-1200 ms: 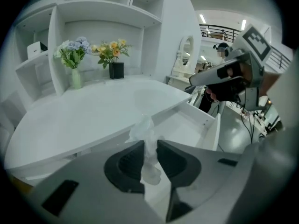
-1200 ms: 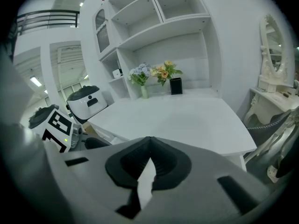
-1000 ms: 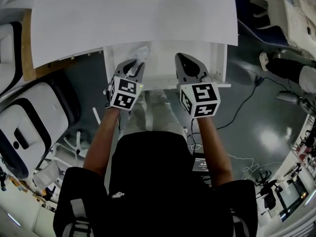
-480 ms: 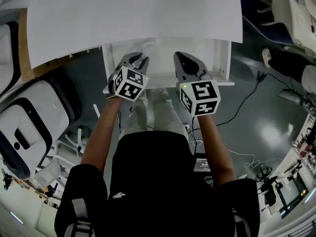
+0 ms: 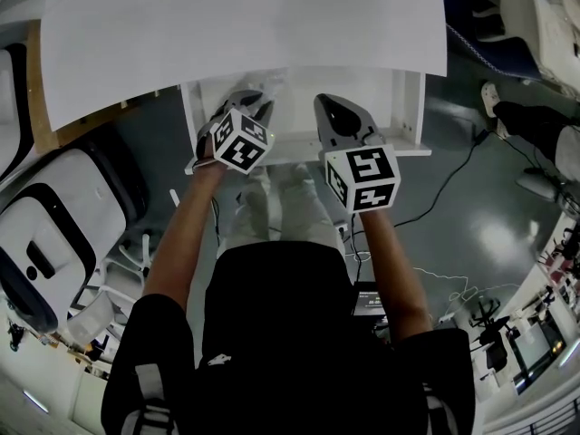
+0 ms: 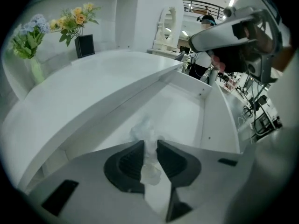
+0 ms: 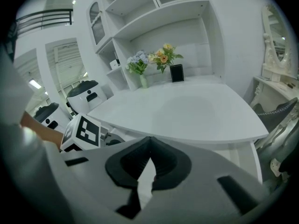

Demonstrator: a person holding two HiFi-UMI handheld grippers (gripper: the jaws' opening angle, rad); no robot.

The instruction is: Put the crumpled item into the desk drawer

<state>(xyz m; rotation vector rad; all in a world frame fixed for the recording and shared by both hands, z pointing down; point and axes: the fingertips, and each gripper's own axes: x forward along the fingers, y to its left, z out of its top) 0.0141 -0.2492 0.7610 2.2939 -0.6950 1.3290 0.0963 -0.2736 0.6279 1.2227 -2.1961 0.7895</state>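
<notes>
Head view looks steeply down on the person's two arms reaching to a white desk [image 5: 245, 25] whose drawer [image 5: 405, 107] stands pulled out toward them. The left gripper [image 5: 256, 100] hangs over the left part of the open drawer, nose tilted down into it, its marker cube [image 5: 243, 141] toward the camera. The right gripper [image 5: 326, 105] is just beside it on the right, over the drawer's near edge.

Left gripper view shows the jaws clamped on the crumpled item [image 6: 147, 136], a pale, translucent wad. Part of it is pinched between the dark pads and part puffs out beyond the tips. It is held above the drawer's white floor, inside the opening, near the left wall; whether it touches the floor cannot be told. The desk top [image 6: 93, 83] curves away on the left, with two bunches of flowers [image 6: 28, 36] and a small black box [image 6: 85, 45] at its far end.

Right gripper view shows that tool's jaws pressed together at the tips with nothing between them. It looks across the desk top toward the flowers, with the left gripper's cube at its left.
</notes>
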